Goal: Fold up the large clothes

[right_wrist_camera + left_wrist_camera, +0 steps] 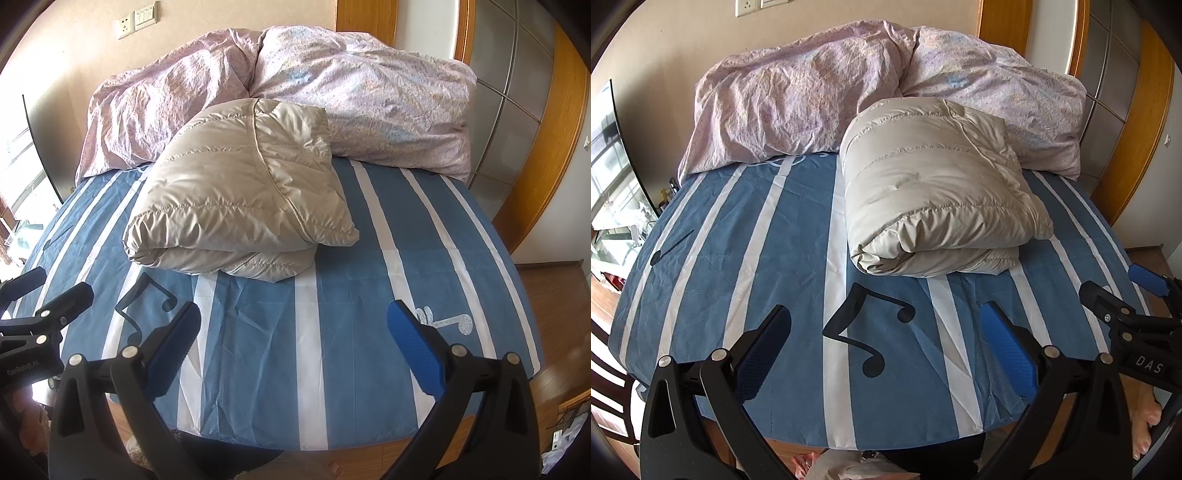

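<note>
A beige quilted down jacket [934, 192] lies folded into a thick bundle on the blue-and-white striped bed sheet [768, 258], near the middle of the bed. It also shows in the right wrist view [236, 199]. My left gripper [886, 332] is open and empty, held over the bed's near edge, short of the jacket. My right gripper [295, 332] is open and empty too, beside the left one; it shows at the right edge of the left wrist view [1115, 291]. The left gripper shows at the left edge of the right wrist view [55, 295].
A crumpled pink floral duvet [820, 96] is heaped along the bed's far side against the wall. A wooden wardrobe [524, 110] with frosted panels stands at the right. A dark chair [609, 398] and a window are at the left. Wooden floor lies right of the bed.
</note>
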`<state>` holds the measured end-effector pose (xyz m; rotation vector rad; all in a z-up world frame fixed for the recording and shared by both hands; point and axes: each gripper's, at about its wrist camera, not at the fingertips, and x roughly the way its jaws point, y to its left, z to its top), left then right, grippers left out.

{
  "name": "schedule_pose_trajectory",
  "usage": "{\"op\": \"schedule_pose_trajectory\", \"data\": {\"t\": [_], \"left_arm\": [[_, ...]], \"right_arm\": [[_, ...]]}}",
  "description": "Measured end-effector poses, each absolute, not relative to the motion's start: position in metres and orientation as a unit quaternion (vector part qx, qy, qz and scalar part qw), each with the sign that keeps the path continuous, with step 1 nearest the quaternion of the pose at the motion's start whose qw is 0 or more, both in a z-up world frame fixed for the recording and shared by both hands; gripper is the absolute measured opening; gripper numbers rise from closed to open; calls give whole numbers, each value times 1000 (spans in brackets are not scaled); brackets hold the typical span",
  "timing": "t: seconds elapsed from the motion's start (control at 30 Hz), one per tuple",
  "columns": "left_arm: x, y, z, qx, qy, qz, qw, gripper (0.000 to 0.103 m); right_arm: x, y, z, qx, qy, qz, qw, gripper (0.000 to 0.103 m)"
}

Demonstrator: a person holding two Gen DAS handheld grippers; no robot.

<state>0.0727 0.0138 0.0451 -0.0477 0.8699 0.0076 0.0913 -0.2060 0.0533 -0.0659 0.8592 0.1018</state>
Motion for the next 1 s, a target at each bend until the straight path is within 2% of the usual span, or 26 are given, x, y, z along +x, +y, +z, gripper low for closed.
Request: {"op": "schedule_pose_trajectory", "data": {"t": [1.0], "left_arm": [[74,17,44,-29,425,-3,905,102]], "right_arm": [[94,-207,49,-31,418,49,907,101]]}}
